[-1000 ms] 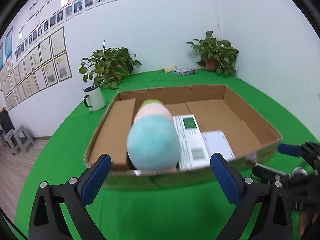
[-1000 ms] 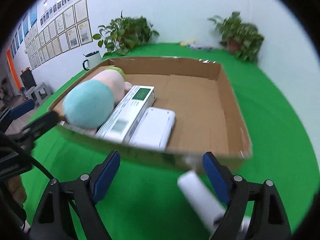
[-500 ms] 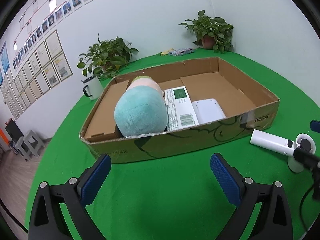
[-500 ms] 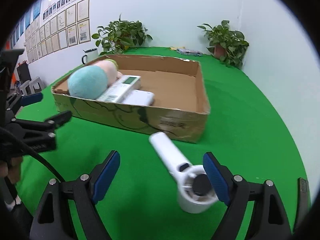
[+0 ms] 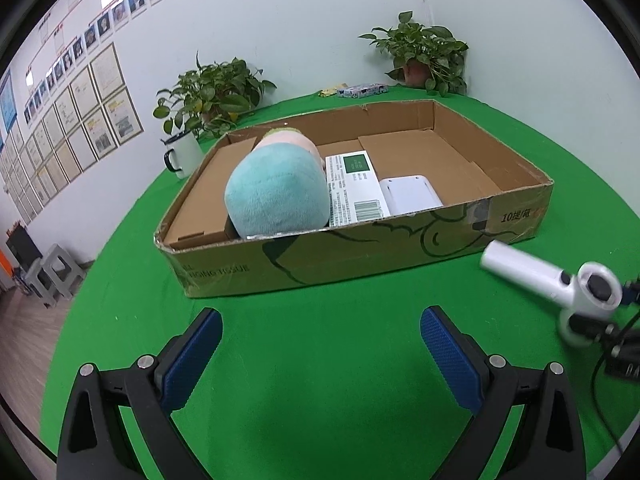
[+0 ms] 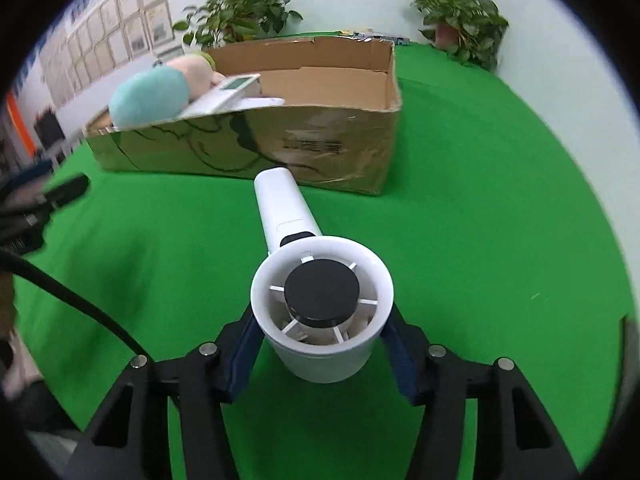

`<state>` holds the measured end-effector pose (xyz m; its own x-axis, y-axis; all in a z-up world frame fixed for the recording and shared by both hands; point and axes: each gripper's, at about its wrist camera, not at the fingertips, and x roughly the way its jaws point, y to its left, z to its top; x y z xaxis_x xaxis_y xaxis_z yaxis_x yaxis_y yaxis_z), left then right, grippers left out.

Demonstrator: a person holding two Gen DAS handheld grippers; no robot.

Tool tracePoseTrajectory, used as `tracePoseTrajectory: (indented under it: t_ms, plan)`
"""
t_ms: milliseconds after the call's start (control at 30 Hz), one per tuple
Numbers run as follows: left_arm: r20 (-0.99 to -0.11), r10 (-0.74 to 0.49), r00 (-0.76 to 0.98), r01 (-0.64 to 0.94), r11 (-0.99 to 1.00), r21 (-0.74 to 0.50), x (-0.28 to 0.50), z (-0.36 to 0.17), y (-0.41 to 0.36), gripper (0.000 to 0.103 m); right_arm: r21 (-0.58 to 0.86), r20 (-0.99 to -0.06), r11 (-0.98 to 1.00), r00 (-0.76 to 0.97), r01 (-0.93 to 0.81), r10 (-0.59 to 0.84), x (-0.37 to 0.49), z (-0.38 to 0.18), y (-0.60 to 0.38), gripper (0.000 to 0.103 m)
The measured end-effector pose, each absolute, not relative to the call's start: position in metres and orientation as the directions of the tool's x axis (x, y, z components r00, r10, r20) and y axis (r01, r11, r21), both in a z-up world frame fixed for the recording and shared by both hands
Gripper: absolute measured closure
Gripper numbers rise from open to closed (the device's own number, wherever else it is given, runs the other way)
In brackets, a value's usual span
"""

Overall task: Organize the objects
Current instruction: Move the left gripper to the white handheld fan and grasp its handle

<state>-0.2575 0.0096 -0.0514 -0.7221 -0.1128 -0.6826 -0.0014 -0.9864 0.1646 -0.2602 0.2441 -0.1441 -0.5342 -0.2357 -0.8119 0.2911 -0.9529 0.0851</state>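
A white handheld fan with a black hub sits between my right gripper's blue pads, which are shut on its round head; its handle points toward the cardboard box. The fan also shows in the left wrist view. The box holds a teal and pink plush toy, a white and green carton and a flat white device. My left gripper is open and empty over the green cloth in front of the box.
A white mug stands left of the box. Potted plants stand at the back by the wall. A small packet lies at the far table edge. The table is covered in green cloth.
Both grippers have drawn back from the box. My right gripper has come down around the fan's head and closed on it. The left gripper stays open.
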Motion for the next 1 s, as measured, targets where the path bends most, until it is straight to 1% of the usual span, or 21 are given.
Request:
tracePoseTrajectory:
  t_ms: [33,100,167,200,233,300,400,433,500,567,600,633,700,733,833,867,900,933,967,1000]
  plan:
    - [-0.693,-0.101,-0.714,-0.006,-0.989,0.151,-0.259,-0.052,0.008,0.003,0.100,-0.813,-0.949,-0.525,0.299,-0.251,-0.256,-0.144,0.236,0.047]
    - [-0.732,-0.038,-0.680,-0.036,-0.996,0.084,-0.264,-0.055,0.004,0.003,0.154,-0.815,-0.937,-0.495,0.315,-0.301,-0.247,-0.143,0.218,0.047]
    - [-0.776,0.060,-0.627,-0.064,-0.998,-0.026,-0.272,-0.060,-0.002,0.003,0.227,-0.807,-0.917,-0.464,0.328,-0.366,-0.240,-0.142,0.205,0.042]
    - [-0.801,0.150,-0.580,-0.094,-0.989,-0.118,-0.278,-0.064,-0.004,0.003,0.262,-0.801,-0.902,-0.445,0.342,-0.401,-0.235,-0.142,0.197,0.035]
    - [-0.811,0.211,-0.545,-0.112,-0.977,-0.179,-0.282,-0.068,-0.005,0.003,0.271,-0.798,-0.893,-0.435,0.361,-0.418,-0.231,-0.142,0.191,0.033]
    - [-0.817,0.341,-0.465,-0.133,-0.939,-0.316,-0.290,-0.078,-0.006,0.003,0.254,-0.789,-0.871,-0.430,0.421,-0.438,-0.223,-0.139,0.179,0.033]
    - [-0.806,0.447,-0.388,-0.160,-0.894,-0.418,-0.294,-0.091,-0.001,0.006,0.197,-0.771,-0.840,-0.449,0.505,-0.451,-0.210,-0.129,0.172,0.033]
    - [-0.803,0.463,-0.376,-0.165,-0.886,-0.433,-0.294,-0.094,0.000,0.009,0.175,-0.767,-0.834,-0.459,0.523,-0.449,-0.206,-0.127,0.172,0.033]
    - [-0.794,0.497,-0.350,-0.173,-0.867,-0.467,-0.294,-0.100,0.003,0.012,0.106,-0.767,-0.828,-0.485,0.551,-0.420,-0.199,-0.123,0.169,0.033]
    - [-0.783,0.526,-0.333,-0.174,-0.850,-0.497,-0.294,-0.104,0.004,0.016,0.069,-0.778,-0.831,-0.491,0.552,-0.391,-0.196,-0.124,0.166,0.034]
    - [-0.770,0.553,-0.318,-0.173,-0.832,-0.527,-0.296,-0.106,0.004,0.016,0.067,-0.779,-0.837,-0.495,0.544,-0.384,-0.196,-0.124,0.167,0.042]
    - [-0.762,0.569,-0.309,-0.172,-0.821,-0.544,-0.296,-0.107,0.004,0.018,0.079,-0.778,-0.840,-0.494,0.537,-0.389,-0.196,-0.123,0.167,0.046]
    - [-0.747,0.598,-0.290,-0.167,-0.800,-0.576,-0.294,-0.110,0.004,0.021,0.146,-0.771,-0.846,-0.476,0.514,-0.422,-0.196,-0.124,0.170,0.046]
    - [-0.740,0.612,-0.280,-0.164,-0.790,-0.591,-0.294,-0.112,0.005,0.025,0.186,-0.767,-0.844,-0.462,0.504,-0.445,-0.197,-0.124,0.172,0.046]
    - [-0.730,0.632,-0.260,-0.136,-0.772,-0.620,-0.295,-0.118,0.003,0.030,0.345,-0.739,-0.819,-0.405,0.458,-0.538,-0.201,-0.127,0.181,0.046]
    - [-0.727,0.636,-0.258,-0.125,-0.768,-0.628,-0.296,-0.120,0.002,0.035,0.382,-0.730,-0.811,-0.394,0.442,-0.558,-0.202,-0.128,0.184,0.046]
    - [-0.724,0.640,-0.257,-0.115,-0.764,-0.635,-0.296,-0.122,0.001,0.036,0.426,-0.717,-0.800,-0.381,0.423,-0.583,-0.204,-0.130,0.189,0.046]
    - [-0.720,0.642,-0.262,-0.106,-0.761,-0.640,-0.296,-0.122,-0.001,0.039,0.459,-0.707,-0.789,-0.371,0.408,-0.603,-0.206,-0.131,0.193,0.046]
    - [-0.721,0.643,-0.259,-0.099,-0.760,-0.643,-0.296,-0.123,-0.002,0.047,0.492,-0.696,-0.777,-0.360,0.393,-0.622,-0.208,-0.132,0.197,0.046]
    - [-0.725,0.640,-0.254,-0.084,-0.762,-0.642,-0.296,-0.125,-0.003,0.052,0.540,-0.677,-0.757,-0.344,0.368,-0.651,-0.210,-0.135,0.203,0.046]
